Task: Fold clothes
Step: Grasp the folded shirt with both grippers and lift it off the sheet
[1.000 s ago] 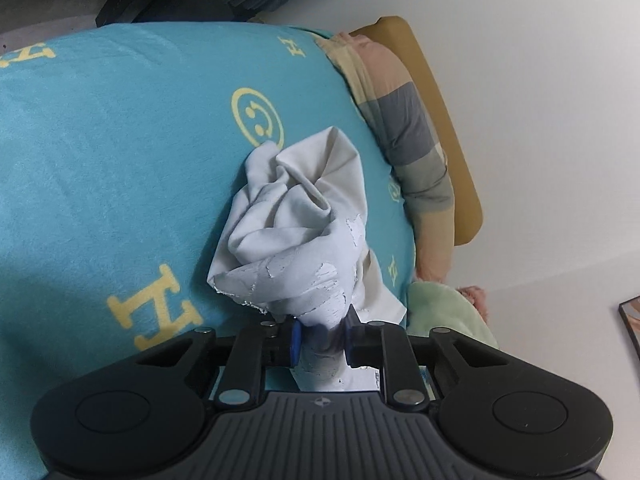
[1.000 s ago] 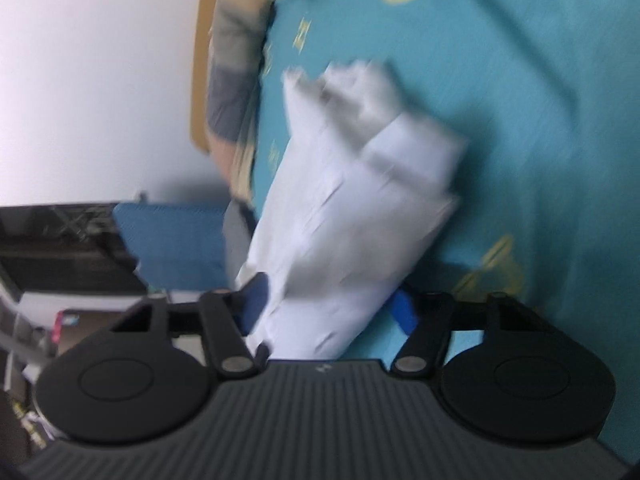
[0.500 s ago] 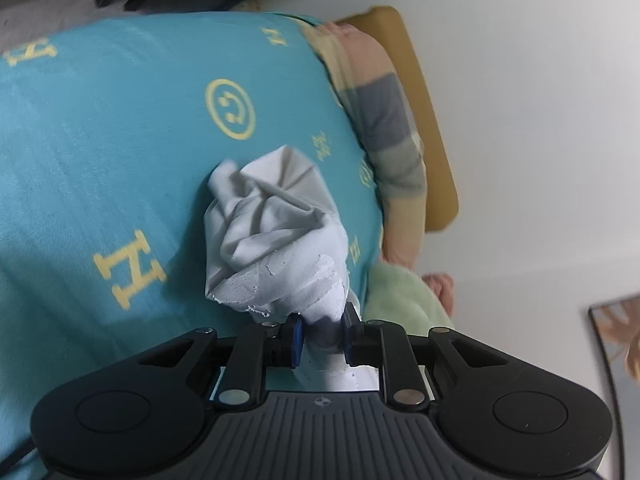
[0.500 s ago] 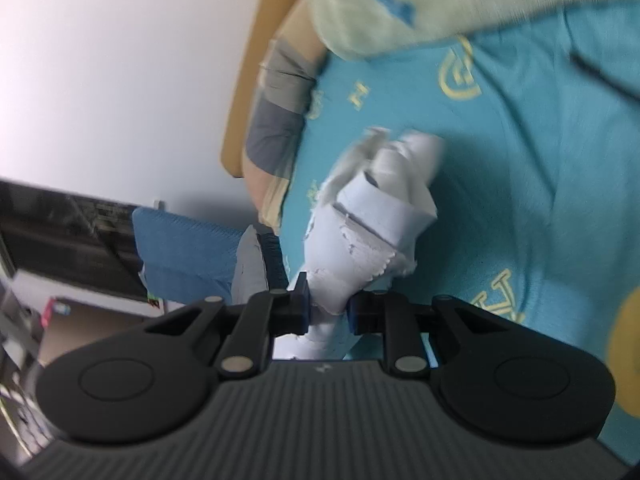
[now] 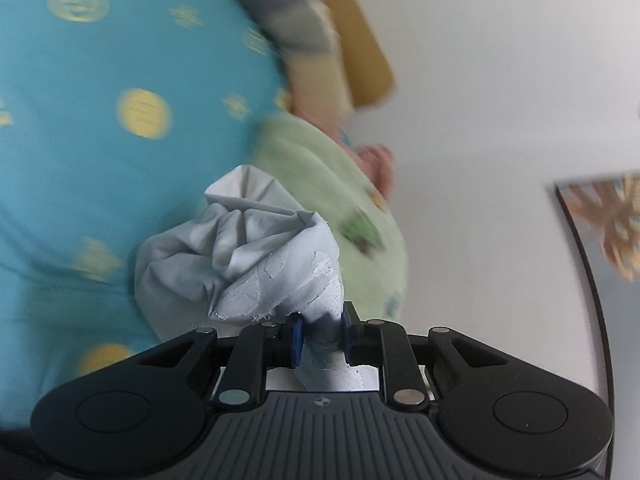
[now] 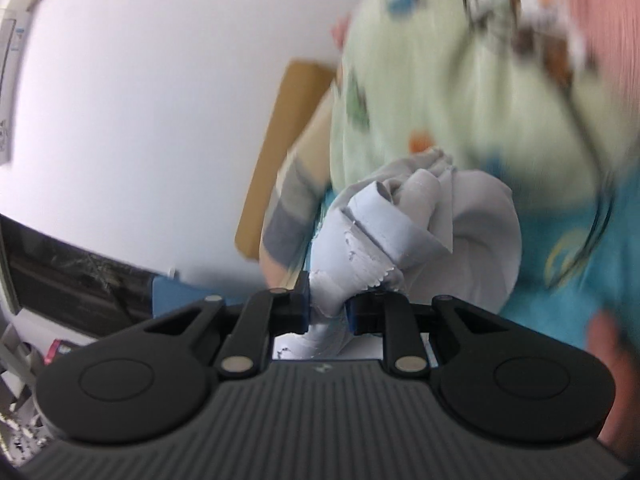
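A crumpled light grey garment [image 5: 248,256] with a frayed white edge hangs bunched over the teal bedspread [image 5: 100,160]. My left gripper [image 5: 320,334] is shut on one part of it. My right gripper [image 6: 329,307] is shut on another part of the same grey garment [image 6: 420,232]. Both hold it lifted above the bed. Its lower part is hidden in the folds.
A pale green printed blanket [image 5: 332,184] lies at the bed's head, large in the right wrist view [image 6: 460,92]. A striped pillow [image 5: 304,36] leans on a tan headboard [image 5: 356,40] by the white wall. A framed picture [image 5: 600,232] hangs at right.
Both grippers have swung toward the head of the bed with the grey garment in them. The green blanket now fills more of both views. The right gripper closed on the garment within the last second.
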Demonstrator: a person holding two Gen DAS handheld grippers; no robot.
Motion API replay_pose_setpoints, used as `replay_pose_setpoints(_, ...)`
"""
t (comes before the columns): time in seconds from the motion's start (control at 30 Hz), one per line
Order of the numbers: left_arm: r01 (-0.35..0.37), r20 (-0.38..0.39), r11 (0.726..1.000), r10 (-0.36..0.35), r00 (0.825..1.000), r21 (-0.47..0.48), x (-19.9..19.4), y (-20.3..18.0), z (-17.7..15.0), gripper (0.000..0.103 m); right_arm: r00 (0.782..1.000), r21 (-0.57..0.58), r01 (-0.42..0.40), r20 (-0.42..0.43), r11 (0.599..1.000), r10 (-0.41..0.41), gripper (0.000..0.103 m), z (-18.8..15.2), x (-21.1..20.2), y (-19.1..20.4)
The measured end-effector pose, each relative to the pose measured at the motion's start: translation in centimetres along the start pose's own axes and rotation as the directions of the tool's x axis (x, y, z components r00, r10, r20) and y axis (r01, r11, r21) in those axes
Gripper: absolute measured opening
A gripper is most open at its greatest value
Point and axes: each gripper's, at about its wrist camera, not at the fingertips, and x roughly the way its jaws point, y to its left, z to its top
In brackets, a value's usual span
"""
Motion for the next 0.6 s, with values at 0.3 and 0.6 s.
replay_pose_setpoints(0.3, 0.190, -0.208, 0.965, -0.152, 0.966, 0.178, 18.0, -18.4, -4.5, 0.020, 0.949, -0.144, 0.084, 0.314, 0.986, -0.035, 0.021, 18.9, -7.5, 2.3)
replay_pose_setpoints(0.6, 0.237, -0.377, 0.844, -0.044, 0.925, 0.482, 31.6, -18.3, -13.4, 0.020, 0.852, -0.189, 0.314, 0.488, 0.930, -0.189, 0.021, 22.7, -9.3, -6.9)
